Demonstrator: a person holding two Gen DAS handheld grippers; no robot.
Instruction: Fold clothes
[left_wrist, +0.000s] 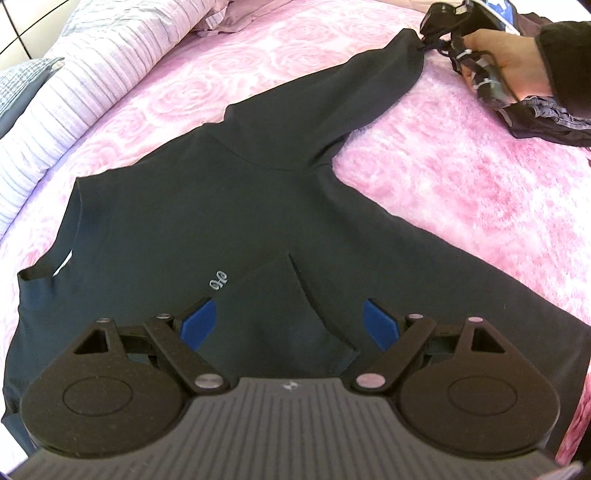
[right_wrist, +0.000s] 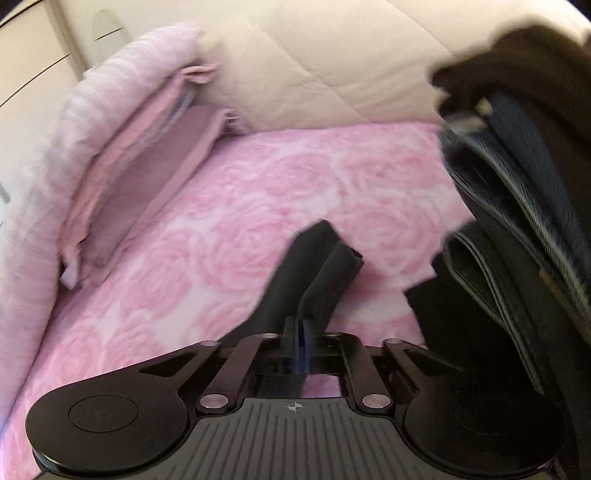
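Note:
A dark long-sleeved top lies spread flat on the pink rose-patterned bed cover. My left gripper is open, its blue pads low over the top's body beside a small light logo. One sleeve runs to the far right, where my right gripper pinches its cuff. In the right wrist view my right gripper is shut on that sleeve cuff, which sticks forward past the fingertips.
A pile of folded dark and denim clothes sits at the right, also seen in the left wrist view. Pale lilac pillows and bedding line the far left. A cream quilted headboard stands behind.

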